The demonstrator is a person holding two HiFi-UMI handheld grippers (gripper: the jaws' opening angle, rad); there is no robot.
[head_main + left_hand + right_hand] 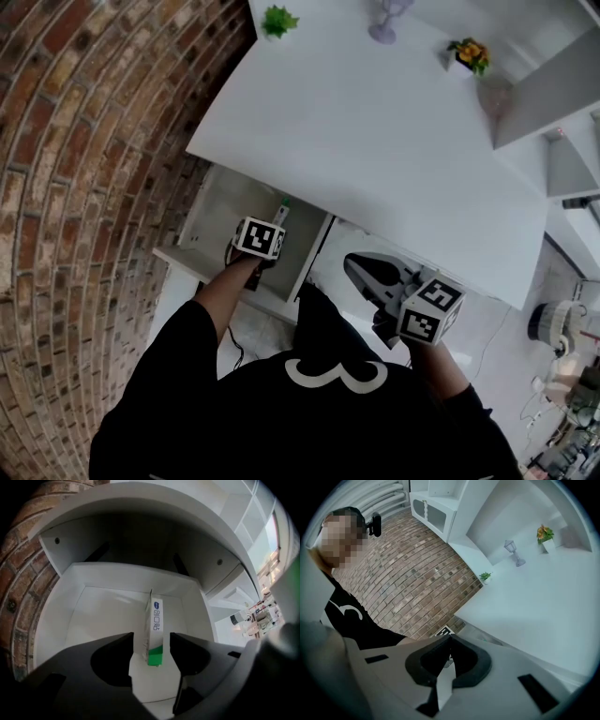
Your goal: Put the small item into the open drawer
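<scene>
The left gripper [150,645] points down into the open drawer [61,616] under the desk [375,141], its jaws spread. The small box [156,620], white with a green end, sits inside the drawer between them with a gap on each side. The right gripper [449,641] hangs beside the desk, jaws pressed together on nothing.

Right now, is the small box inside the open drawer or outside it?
Inside: the small box sits within the drawer walls, loose between the left gripper's open jaws.
</scene>
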